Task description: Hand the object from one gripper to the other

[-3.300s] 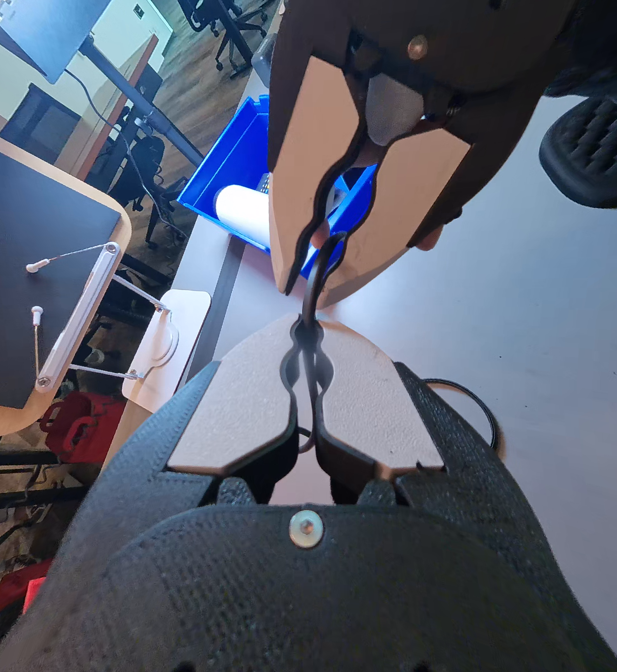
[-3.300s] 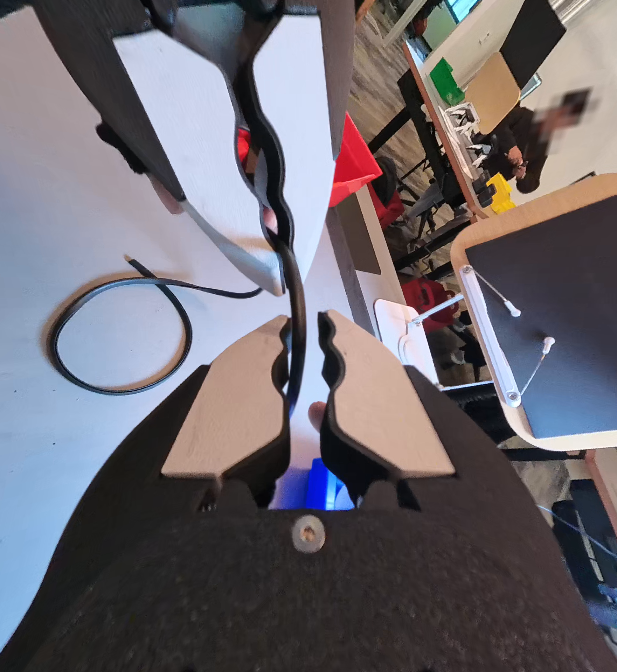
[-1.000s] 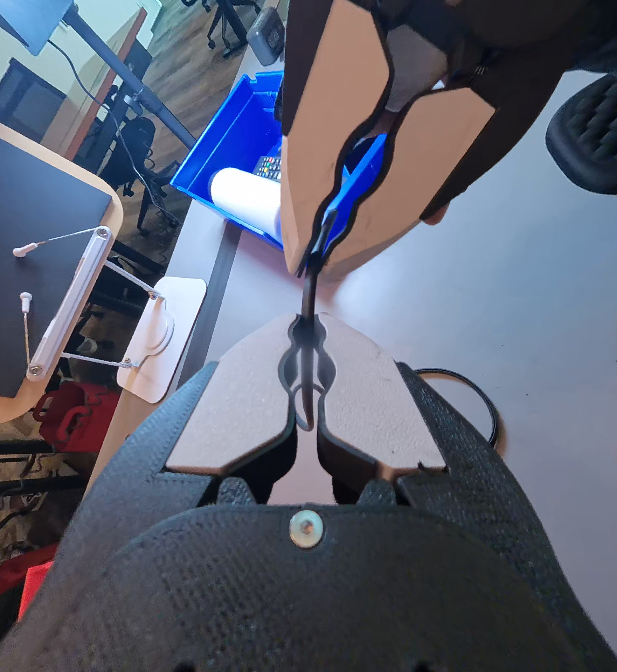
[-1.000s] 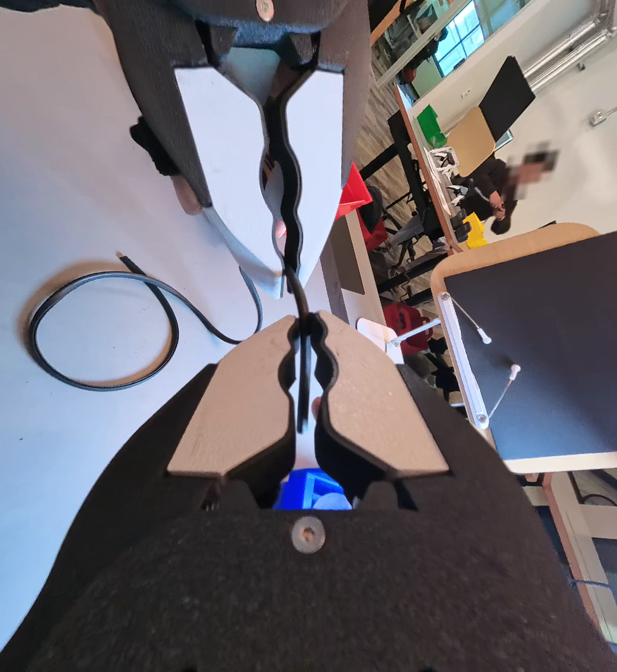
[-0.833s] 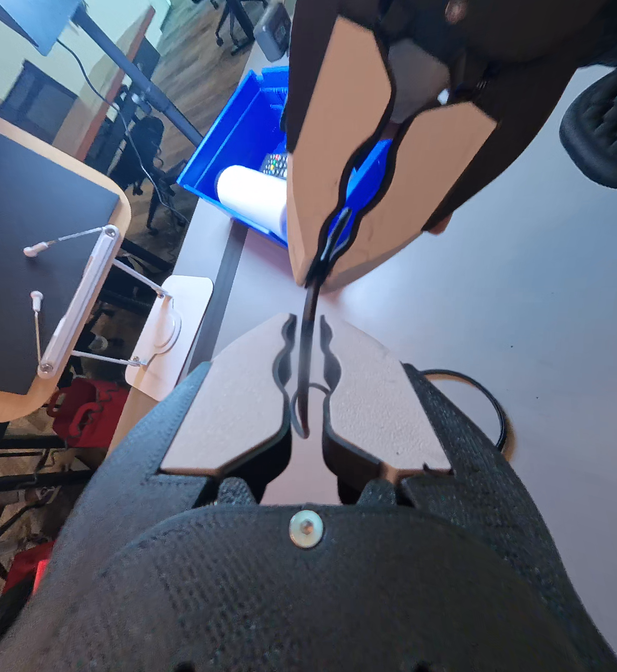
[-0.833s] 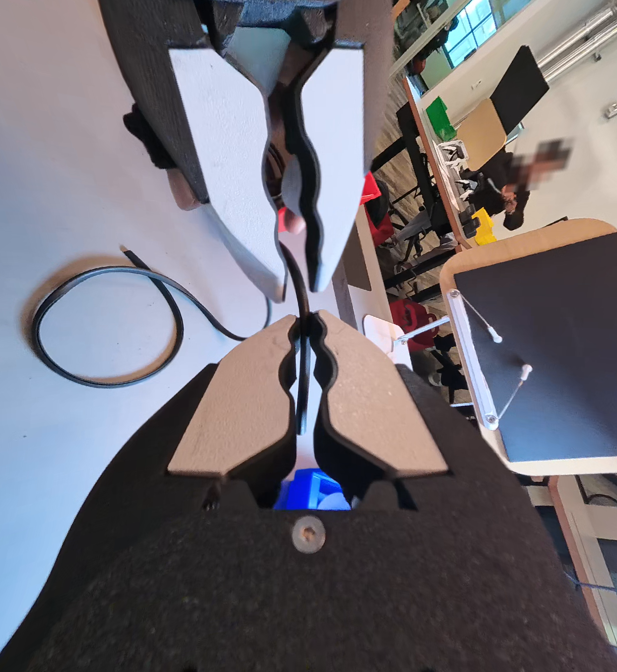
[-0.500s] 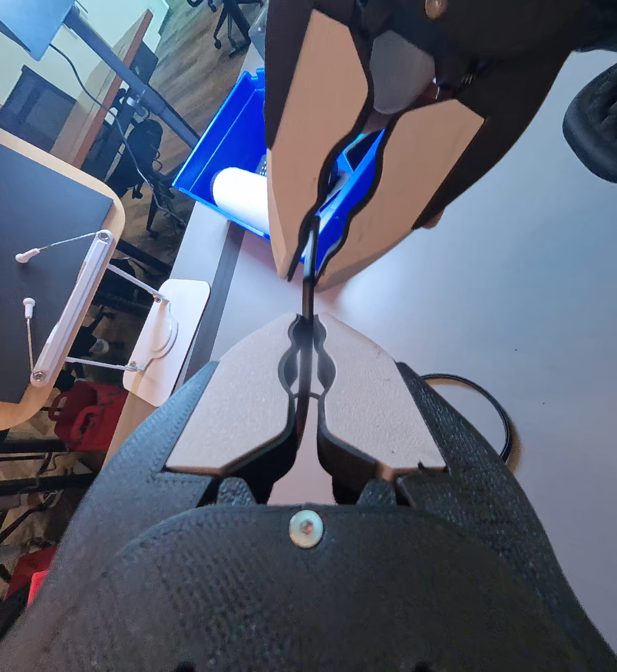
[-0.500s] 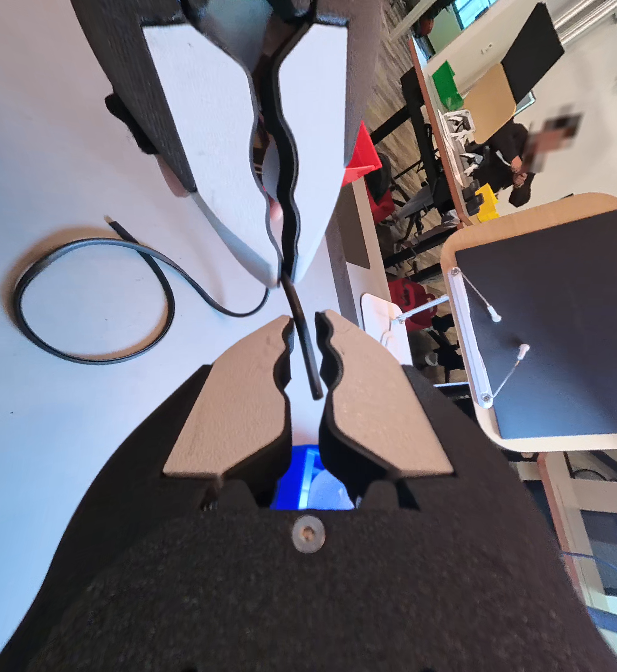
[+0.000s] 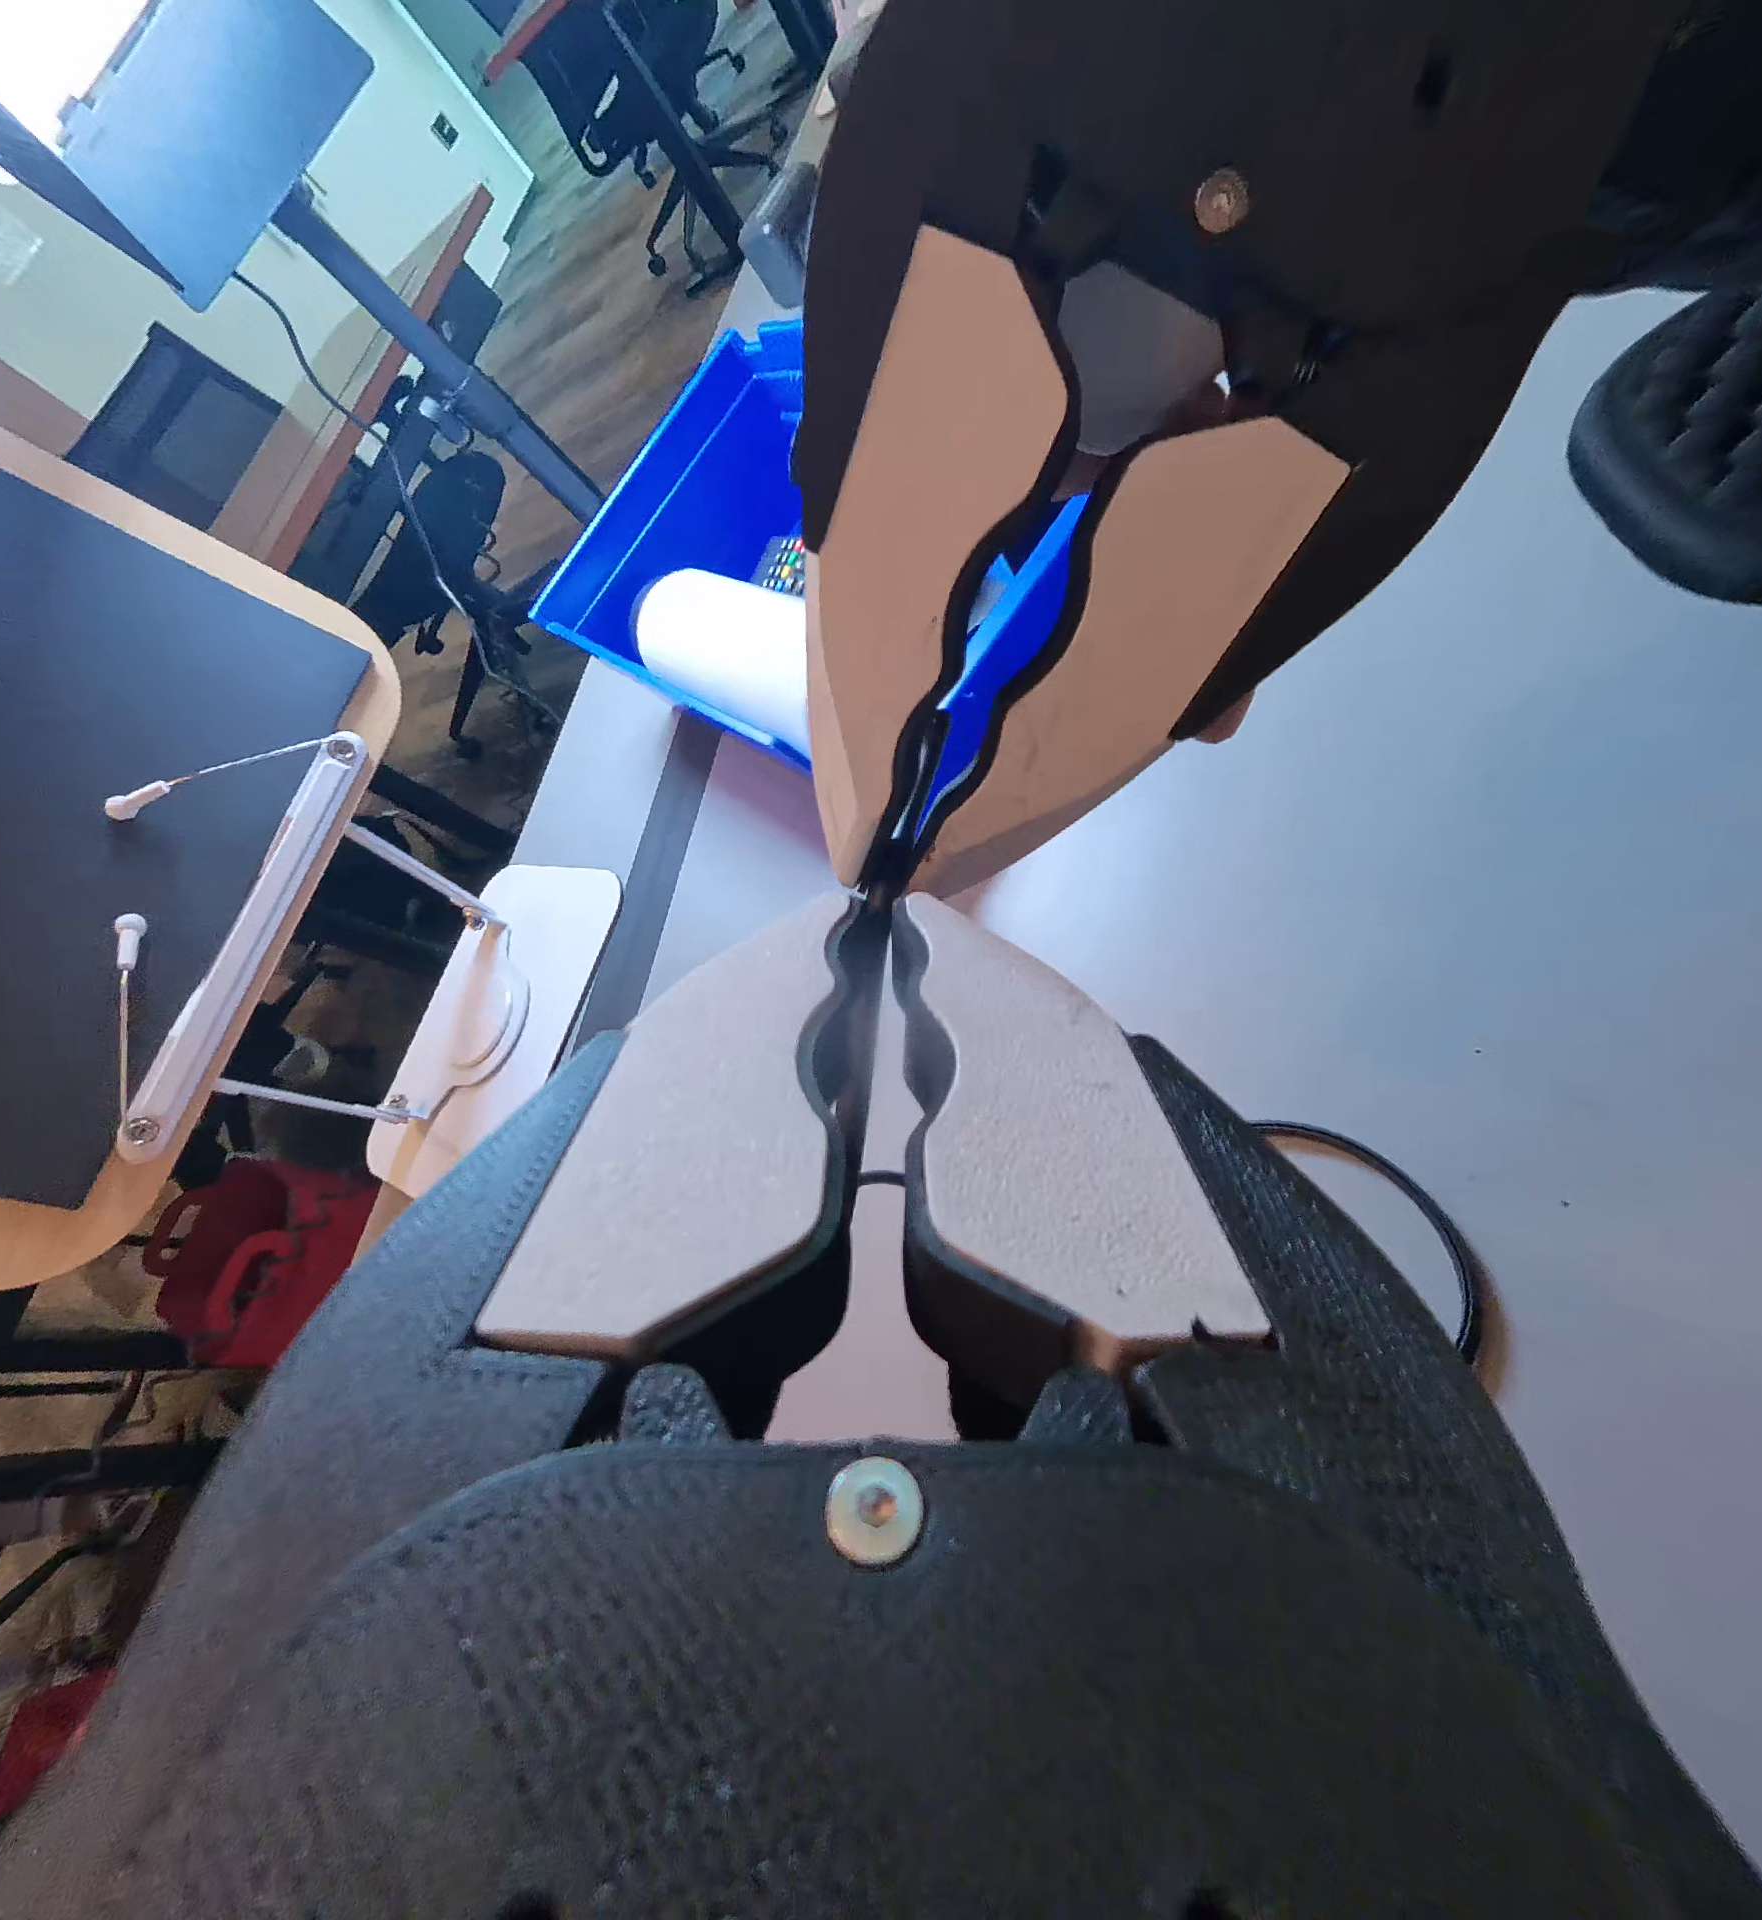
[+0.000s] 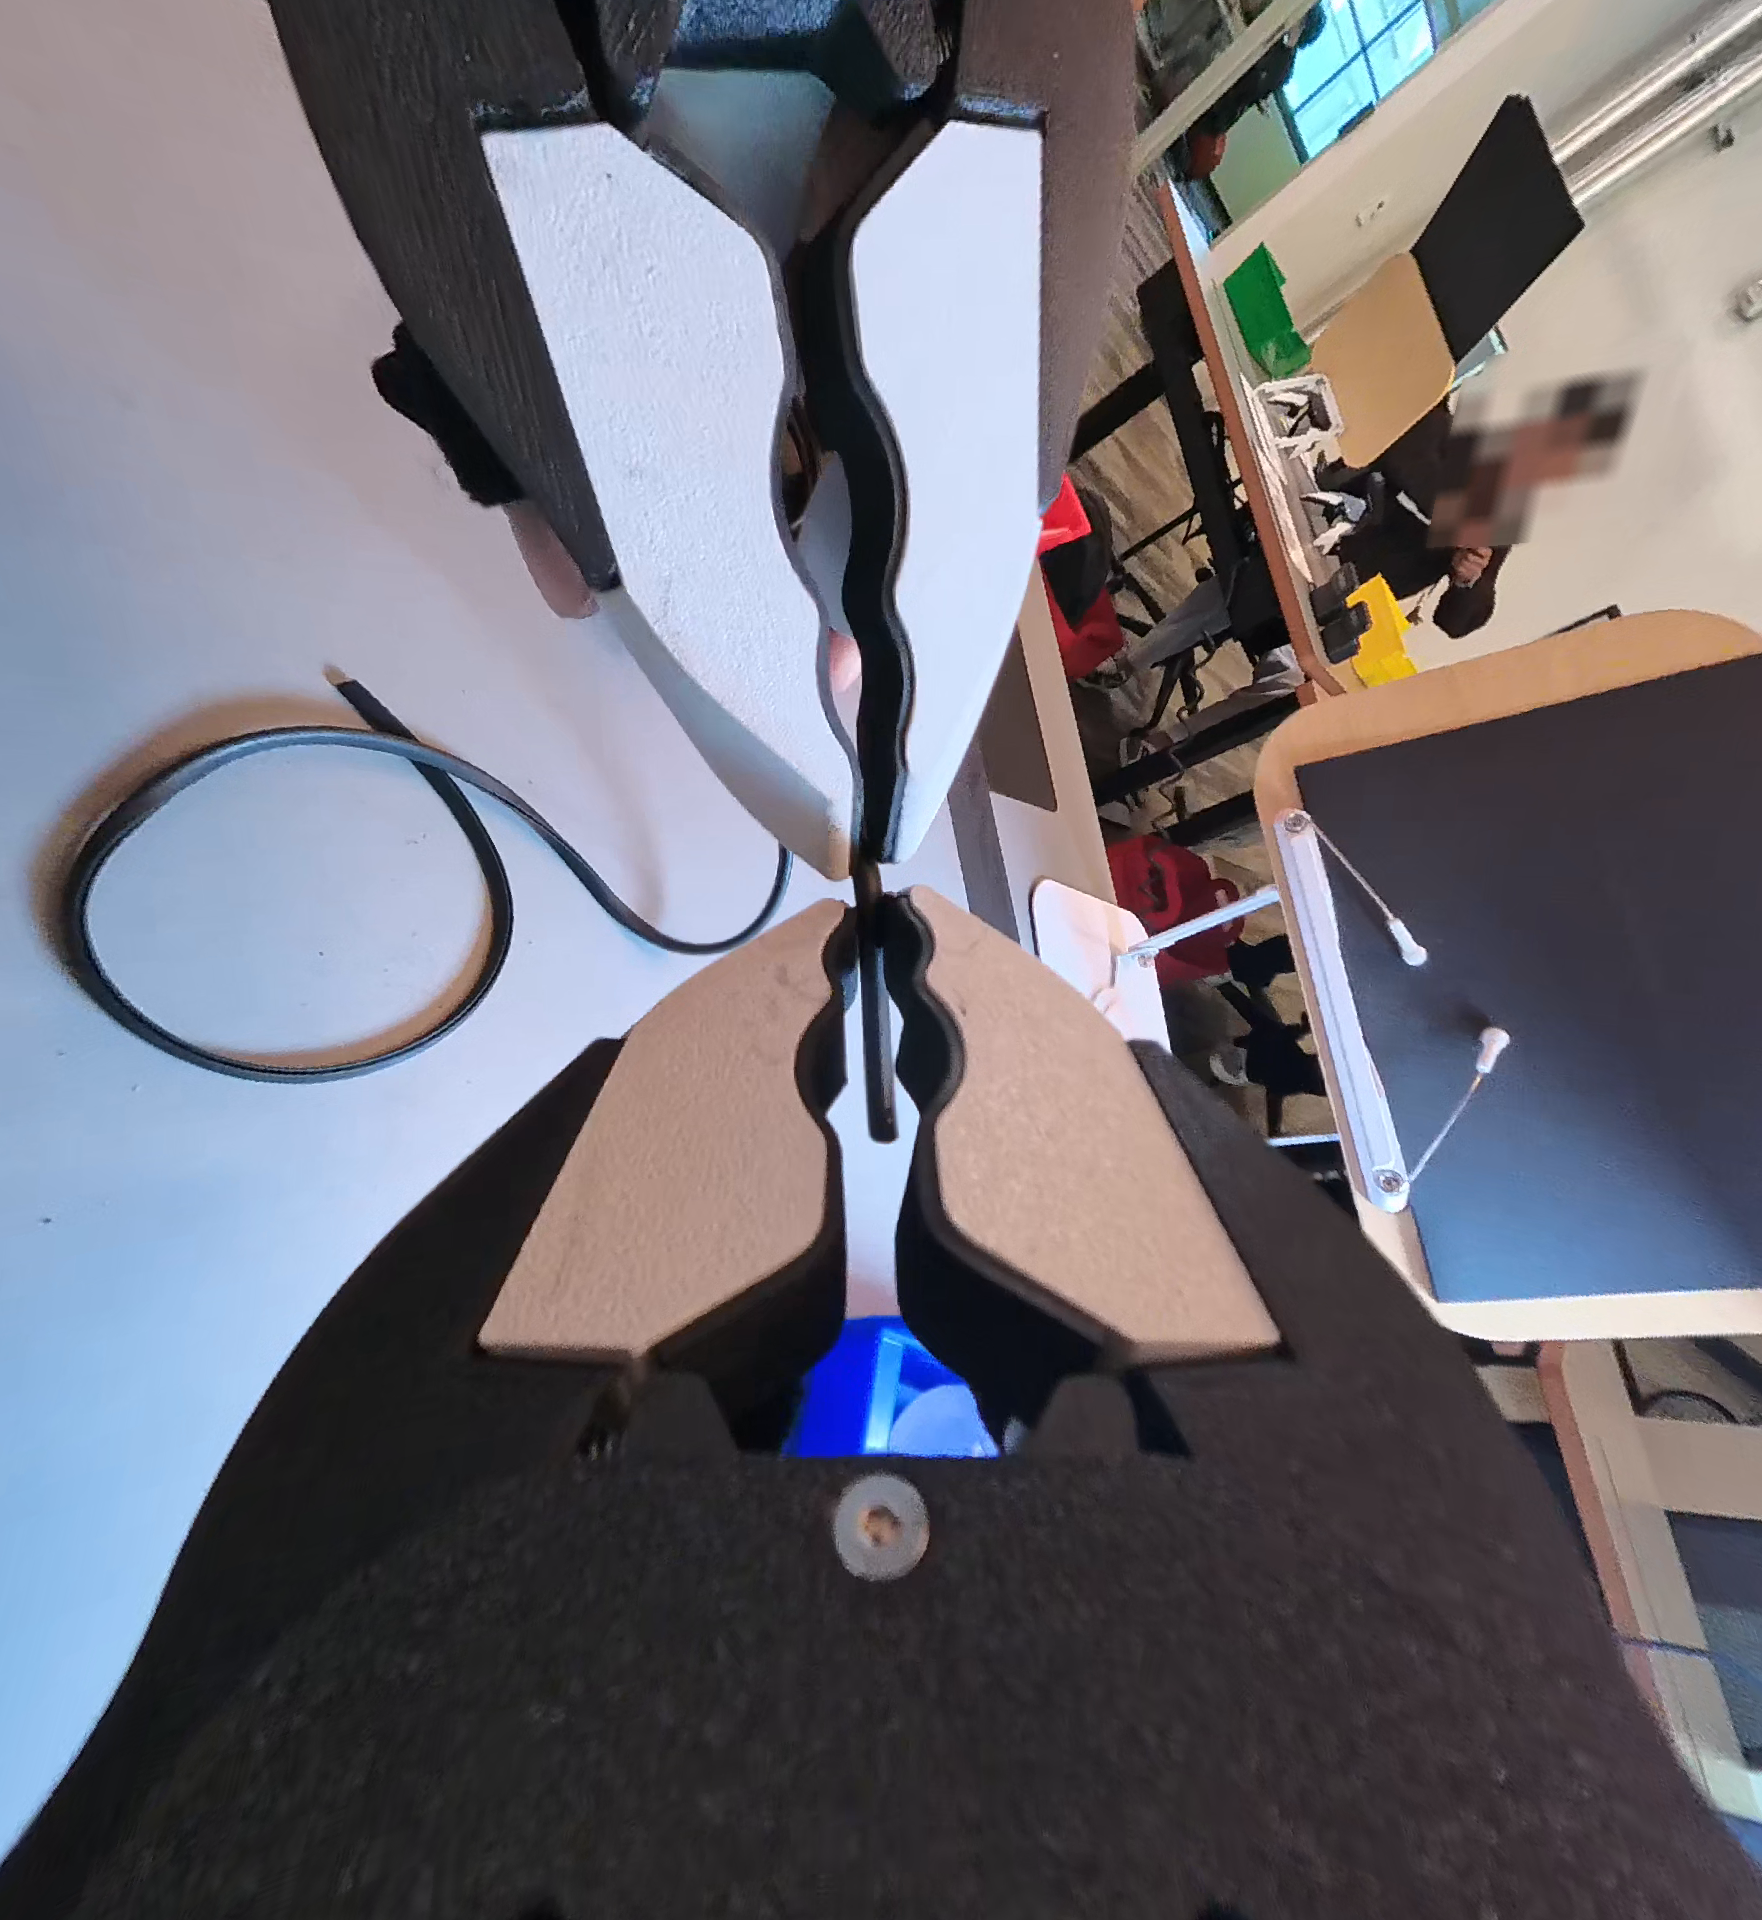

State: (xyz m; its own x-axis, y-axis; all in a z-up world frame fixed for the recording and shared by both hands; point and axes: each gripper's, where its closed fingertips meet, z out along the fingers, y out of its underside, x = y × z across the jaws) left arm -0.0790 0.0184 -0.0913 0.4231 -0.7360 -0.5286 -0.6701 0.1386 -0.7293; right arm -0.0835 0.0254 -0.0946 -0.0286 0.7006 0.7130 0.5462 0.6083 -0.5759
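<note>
A thin black cable (image 10: pixel 879 1039) runs from a loose loop (image 10: pixel 274 1073) on the pale table up to both grippers. My left gripper (image 9: pixel 872 914) is shut on it, and the cable passes between its fingers. My right gripper (image 10: pixel 872 909) is shut on the cable's free end, which pokes a short way back between its pads. The two grippers meet tip to tip, almost touching, above the table. The right gripper shows at the top of the left wrist view (image 9: pixel 882 873). The left gripper shows at the top of the right wrist view (image 10: pixel 872 847).
A blue bin (image 9: pixel 690 540) holding a white roll (image 9: pixel 721 634) stands at the table's far edge. A black chair (image 9: pixel 1729 468) is at the right. A black-topped side table (image 10: pixel 1583 987) stands beside the table. A person (image 10: pixel 1428 520) sits far off. The tips of both grippers are at nearly the same place.
The left gripper opened briefly, then shut on the cable again while the right opened. Now the right gripper has shut on the cable end and the two tips have come closer.
</note>
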